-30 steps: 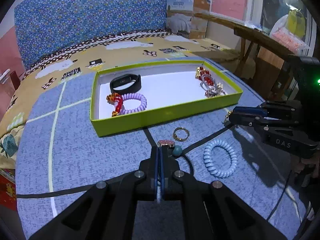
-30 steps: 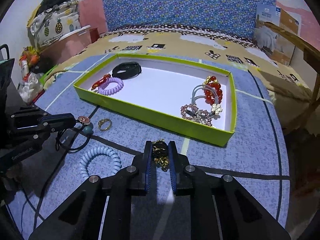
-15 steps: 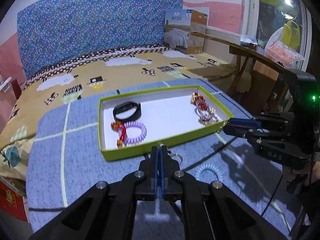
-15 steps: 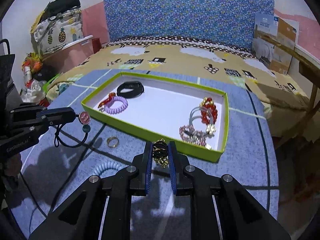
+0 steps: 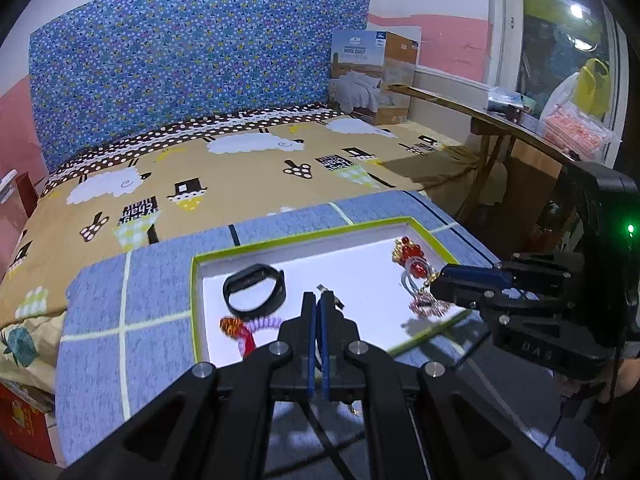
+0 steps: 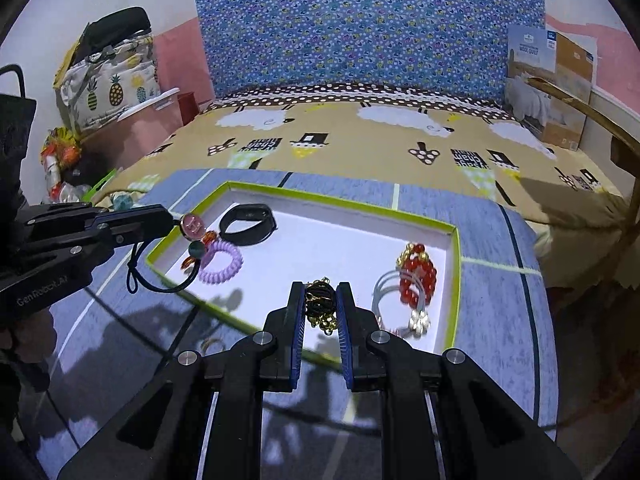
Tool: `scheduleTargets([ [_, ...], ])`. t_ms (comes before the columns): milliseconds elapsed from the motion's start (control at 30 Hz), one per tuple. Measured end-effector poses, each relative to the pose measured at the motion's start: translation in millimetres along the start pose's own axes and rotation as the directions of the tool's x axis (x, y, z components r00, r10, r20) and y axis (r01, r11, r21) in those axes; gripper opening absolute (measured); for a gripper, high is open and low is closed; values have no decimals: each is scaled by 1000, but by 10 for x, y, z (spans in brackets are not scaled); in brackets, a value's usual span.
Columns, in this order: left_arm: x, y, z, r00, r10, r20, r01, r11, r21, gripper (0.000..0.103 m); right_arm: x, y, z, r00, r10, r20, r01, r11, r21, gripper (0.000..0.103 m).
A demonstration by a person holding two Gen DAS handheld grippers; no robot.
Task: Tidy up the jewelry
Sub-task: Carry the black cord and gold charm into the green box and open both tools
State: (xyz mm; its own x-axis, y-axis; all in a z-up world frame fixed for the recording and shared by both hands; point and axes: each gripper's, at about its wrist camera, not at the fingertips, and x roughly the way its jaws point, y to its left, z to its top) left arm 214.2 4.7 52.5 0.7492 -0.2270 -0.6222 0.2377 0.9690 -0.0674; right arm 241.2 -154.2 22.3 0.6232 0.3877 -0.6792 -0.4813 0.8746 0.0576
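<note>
Bedside blue mat (image 6: 496, 292) | left gripper (image 5: 319, 312) clamping black hair tie's (image 6: 160, 276) charm end, cord dangling | right gripper (image 6: 319, 304) pinching gold-and-black chain (image 6: 319, 302) | both hovering over green tray (image 6: 454, 280), likely for dropping in beside black band (image 6: 248, 224)

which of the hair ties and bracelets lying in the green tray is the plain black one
The black band, a smooth loop in the tray's far left corner. The purple coil tie beside it is spiralled, and the red bead bracelet lies on the right side.
</note>
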Motion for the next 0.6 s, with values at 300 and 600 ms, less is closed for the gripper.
scheduleTargets([
  [300, 434, 36, 98, 999, -5, -41, 6, 1000, 10, 2, 328, -110, 101, 1000, -5, -31, 6, 1000, 10, 15],
  [600, 778, 106, -3, 994, 6, -105, -6, 1000, -1, 2, 637, -183, 75, 996, -9, -86, 11, 1000, 22, 15],
])
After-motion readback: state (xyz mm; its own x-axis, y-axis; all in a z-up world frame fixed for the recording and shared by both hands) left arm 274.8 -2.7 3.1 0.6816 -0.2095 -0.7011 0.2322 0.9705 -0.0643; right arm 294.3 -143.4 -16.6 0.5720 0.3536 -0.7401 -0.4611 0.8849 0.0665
